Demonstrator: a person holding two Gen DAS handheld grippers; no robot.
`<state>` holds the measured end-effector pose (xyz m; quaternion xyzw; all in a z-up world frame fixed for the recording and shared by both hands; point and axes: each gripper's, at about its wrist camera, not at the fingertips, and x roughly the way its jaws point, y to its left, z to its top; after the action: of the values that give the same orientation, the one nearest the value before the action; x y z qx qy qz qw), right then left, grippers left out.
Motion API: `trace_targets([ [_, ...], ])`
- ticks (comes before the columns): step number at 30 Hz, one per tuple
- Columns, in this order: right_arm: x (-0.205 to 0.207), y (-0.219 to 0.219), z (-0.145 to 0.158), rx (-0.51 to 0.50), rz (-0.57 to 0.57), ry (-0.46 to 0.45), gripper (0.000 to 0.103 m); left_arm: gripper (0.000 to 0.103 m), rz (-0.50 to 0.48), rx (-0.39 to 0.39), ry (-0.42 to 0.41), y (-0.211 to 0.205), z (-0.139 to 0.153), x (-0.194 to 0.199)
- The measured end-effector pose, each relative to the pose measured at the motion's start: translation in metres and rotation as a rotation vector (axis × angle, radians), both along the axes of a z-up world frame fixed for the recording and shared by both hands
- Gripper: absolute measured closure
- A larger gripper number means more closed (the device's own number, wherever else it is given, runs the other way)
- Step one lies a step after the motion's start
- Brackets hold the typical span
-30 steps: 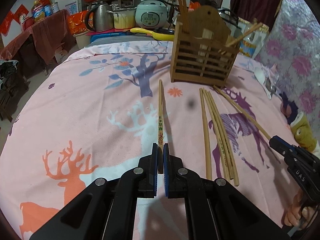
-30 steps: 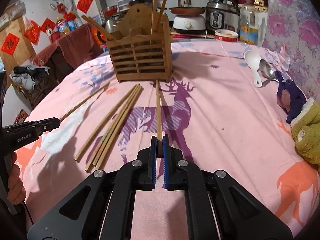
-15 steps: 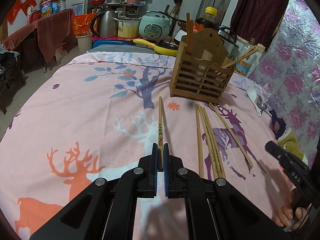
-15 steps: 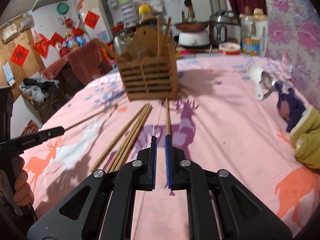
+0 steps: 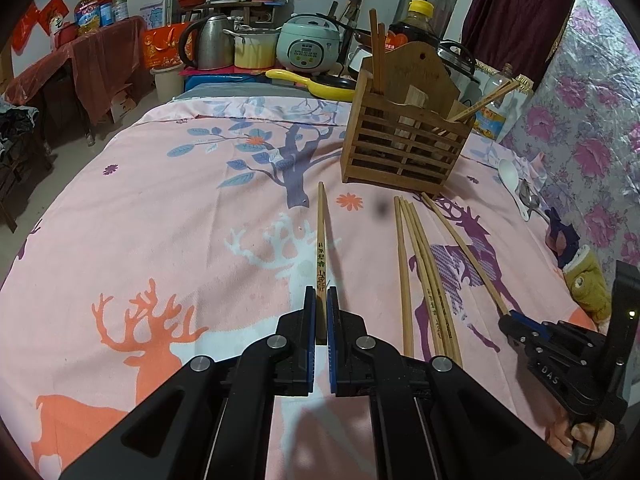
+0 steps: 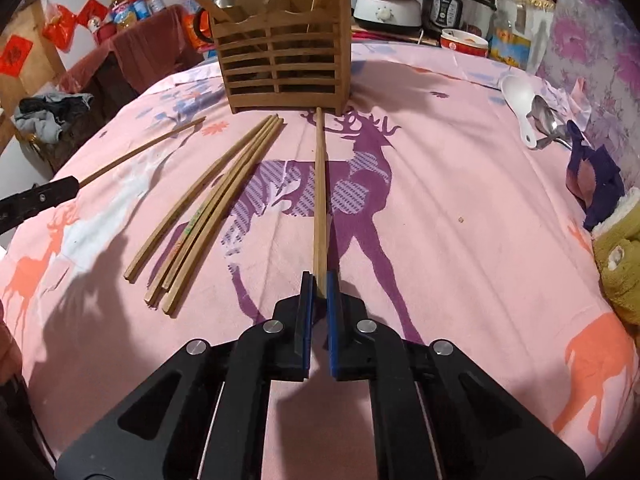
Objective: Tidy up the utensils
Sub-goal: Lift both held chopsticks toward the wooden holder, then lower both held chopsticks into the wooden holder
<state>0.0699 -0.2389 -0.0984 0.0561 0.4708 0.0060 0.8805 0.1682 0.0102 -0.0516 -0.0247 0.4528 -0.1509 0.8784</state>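
My left gripper (image 5: pixel 321 292) is shut on the near end of a printed wooden chopstick (image 5: pixel 321 232) that points toward the slatted wooden holder (image 5: pixel 404 136). My right gripper (image 6: pixel 319 280) has its jaws closing on the near end of another chopstick (image 6: pixel 320 184), whose far tip reaches the foot of the holder (image 6: pixel 284 64); the pads press on it. Several loose chopsticks (image 6: pixel 216 204) lie on the pink cloth between the two held ones. A few chopsticks stand in the holder. The left gripper (image 6: pixel 72 184) also shows at the left edge of the right wrist view.
A white spoon (image 6: pixel 520 100) and a metal spoon (image 6: pixel 548 120) lie at the right beside a dark cloth and a green plush item (image 6: pixel 616 256). Kettle, pots and rice cookers stand beyond the table's far edge. A hand (image 5: pixel 588 440) holds the right gripper.
The right gripper's jaws parted slightly half a second ago with the view tilted up, then came back down and closed on the chopstick's end. The left gripper kept its hold.
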Motion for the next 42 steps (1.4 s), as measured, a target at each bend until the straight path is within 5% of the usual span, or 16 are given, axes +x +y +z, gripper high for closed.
trace_targets([
  [9,-0.027,-0.015,0.046,0.040,-0.044,-0.205,0.097,0.098,0.005,-0.040,0.012,0.008,0.010,-0.007],
  [19,-0.043,-0.016,0.116,0.055,-0.043,-0.386,0.097,0.097,-0.057,-0.002,-0.078,-0.014,0.060,-0.020],
  [42,0.009,-0.001,0.185,0.009,0.026,-0.507,0.097,0.097,-0.131,0.032,-0.251,-0.081,0.165,0.041],
])
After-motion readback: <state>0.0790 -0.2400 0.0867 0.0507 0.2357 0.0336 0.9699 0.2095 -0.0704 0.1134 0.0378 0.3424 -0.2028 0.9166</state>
